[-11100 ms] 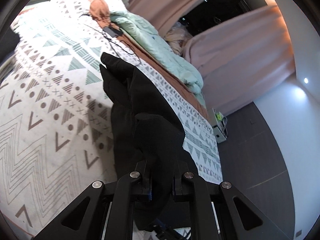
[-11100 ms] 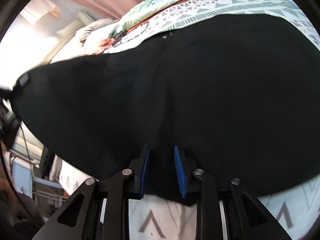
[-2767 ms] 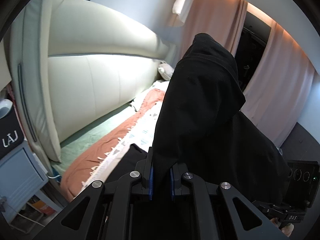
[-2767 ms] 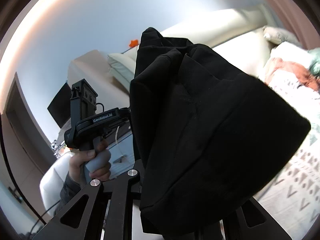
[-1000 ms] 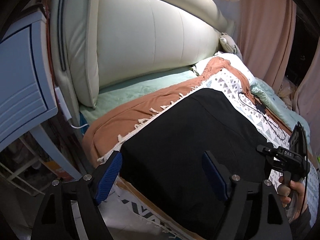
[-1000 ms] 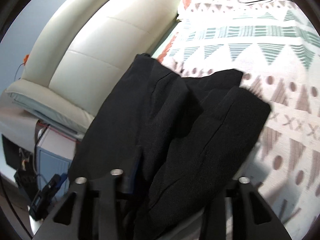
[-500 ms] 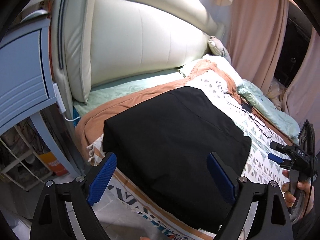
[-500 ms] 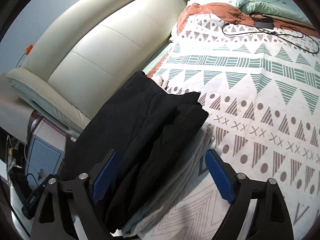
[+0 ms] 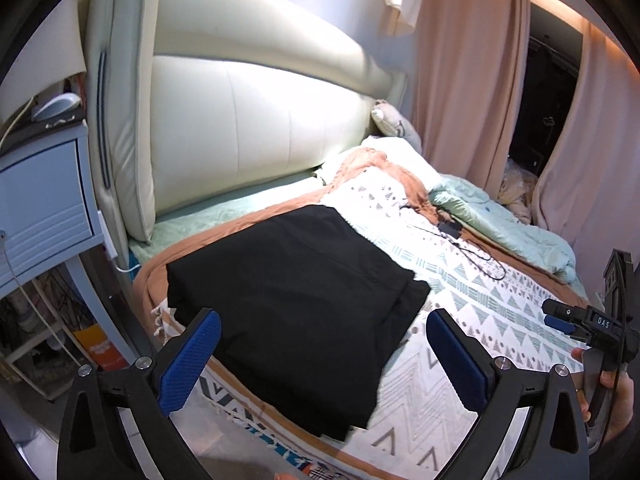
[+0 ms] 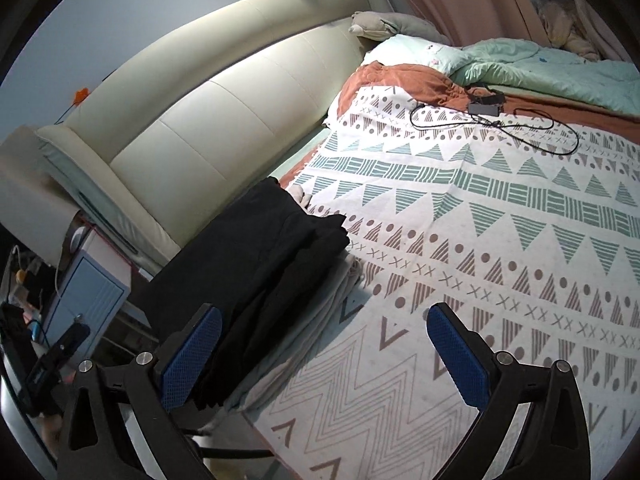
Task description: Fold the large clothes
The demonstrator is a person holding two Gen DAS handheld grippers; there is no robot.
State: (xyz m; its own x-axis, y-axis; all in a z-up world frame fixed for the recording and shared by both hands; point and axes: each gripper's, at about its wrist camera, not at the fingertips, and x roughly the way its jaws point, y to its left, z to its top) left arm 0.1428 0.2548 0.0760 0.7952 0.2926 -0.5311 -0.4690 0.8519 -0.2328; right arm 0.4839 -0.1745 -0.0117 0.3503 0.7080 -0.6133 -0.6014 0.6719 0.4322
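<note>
A folded black garment (image 9: pixel 296 296) lies flat at the bed's near corner by the headboard. In the right wrist view the black garment (image 10: pixel 264 264) rests on top of folded pale cloth (image 10: pixel 320 320). My left gripper (image 9: pixel 324 356) is open and empty, raised above the garment's near edge. My right gripper (image 10: pixel 320 356) is open and empty, above the patterned bedspread (image 10: pixel 500 240) just right of the pile. The right gripper also shows at the right edge of the left wrist view (image 9: pixel 560 320), held in a hand.
A cream padded headboard (image 9: pixel 240 120) runs behind the bed. A pale blue nightstand (image 9: pixel 36 200) stands at the left. A black charger with cable (image 10: pixel 488 108) lies on the bedspread, near a mint duvet (image 10: pixel 560 68). Pink curtains (image 9: pixel 460 100) hang at the far side.
Earlier both grippers held the black garment up. It now lies folded on the pile, both grippers have opened, let go and drawn back from it.
</note>
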